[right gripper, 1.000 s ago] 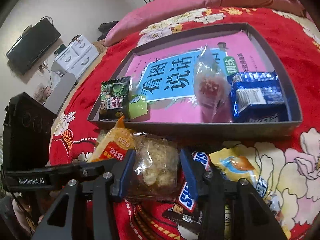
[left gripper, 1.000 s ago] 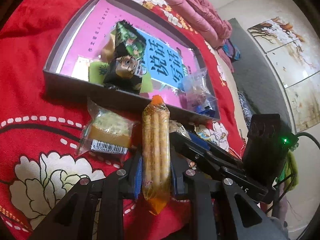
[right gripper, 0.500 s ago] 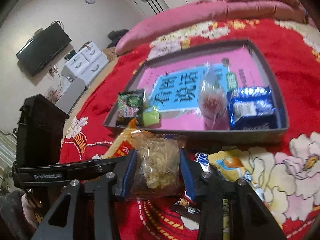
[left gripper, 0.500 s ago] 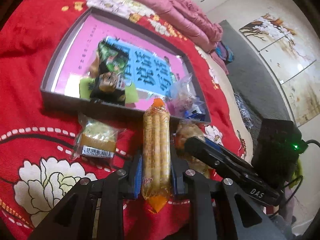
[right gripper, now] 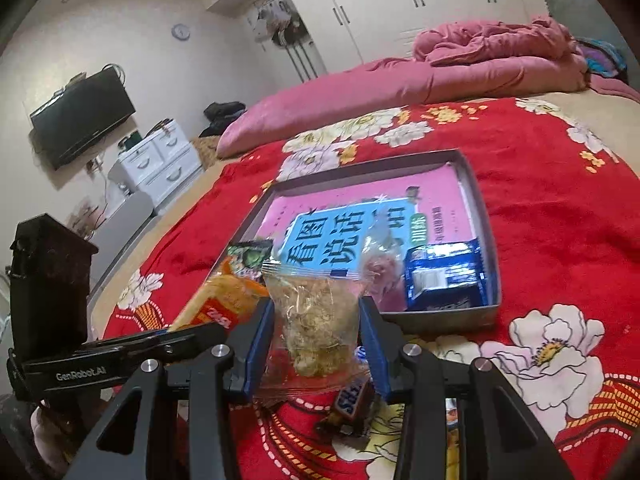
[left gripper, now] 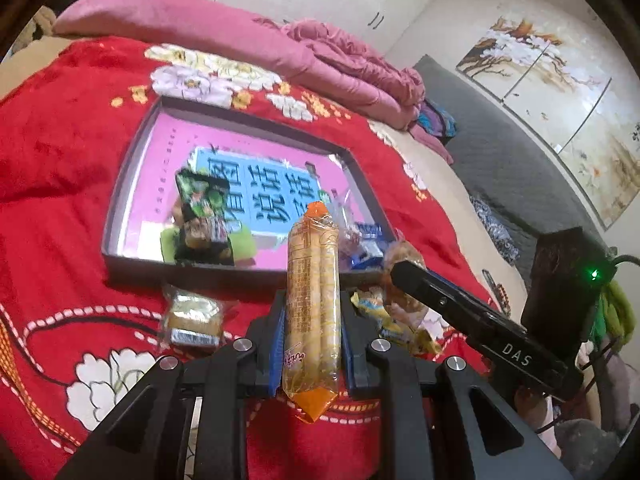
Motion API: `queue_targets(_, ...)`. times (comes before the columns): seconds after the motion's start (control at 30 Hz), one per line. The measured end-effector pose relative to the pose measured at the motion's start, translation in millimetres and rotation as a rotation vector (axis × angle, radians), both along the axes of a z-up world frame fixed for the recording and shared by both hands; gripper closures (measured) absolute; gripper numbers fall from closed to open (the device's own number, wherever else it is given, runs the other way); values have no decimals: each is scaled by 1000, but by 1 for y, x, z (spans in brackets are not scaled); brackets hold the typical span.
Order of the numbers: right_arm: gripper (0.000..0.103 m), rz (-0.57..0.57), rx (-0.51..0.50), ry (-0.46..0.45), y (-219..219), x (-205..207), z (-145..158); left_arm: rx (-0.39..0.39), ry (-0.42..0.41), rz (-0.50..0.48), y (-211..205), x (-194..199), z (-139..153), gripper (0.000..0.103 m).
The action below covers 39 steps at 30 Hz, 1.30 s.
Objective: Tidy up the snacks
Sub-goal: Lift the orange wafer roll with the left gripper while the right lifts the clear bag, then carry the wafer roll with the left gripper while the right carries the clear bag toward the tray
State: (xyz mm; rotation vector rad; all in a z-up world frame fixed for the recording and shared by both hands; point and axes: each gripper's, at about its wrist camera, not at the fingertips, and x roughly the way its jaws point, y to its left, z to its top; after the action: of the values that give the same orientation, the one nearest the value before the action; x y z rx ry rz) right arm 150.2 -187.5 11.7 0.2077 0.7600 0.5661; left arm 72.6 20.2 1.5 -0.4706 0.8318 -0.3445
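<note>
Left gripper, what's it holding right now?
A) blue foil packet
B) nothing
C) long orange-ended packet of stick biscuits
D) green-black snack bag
C: the left gripper is clamped on the long orange-ended biscuit packet, while the blue foil packet and green-black snack bag lie in the grey tray.

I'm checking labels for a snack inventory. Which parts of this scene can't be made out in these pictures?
- Chocolate bar, right wrist view: brand lettering partly covered by the clear snack bag and the right tool.
- Blue packet, left wrist view: mostly hidden behind the orange snack pack.
- Small cake packet, left wrist view: print too small to read.
- Pink-filled bag, right wrist view: contents blurred.
</note>
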Motion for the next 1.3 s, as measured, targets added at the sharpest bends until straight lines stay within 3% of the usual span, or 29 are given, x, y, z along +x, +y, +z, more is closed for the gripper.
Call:
queue_targets(0.3, 60, -72, 6, -38, -16, 6, 6, -56, -4, 58, 13, 4, 0, 80)
queue_targets(0.93, 60, -166, -3, -48, -31, 21, 3, 7, -43, 54, 1, 23, 3, 80)
queue_targets(1.3, 60, -202, 12, -38, -38, 30, -1, 15, -24, 68, -2, 40, -7, 80)
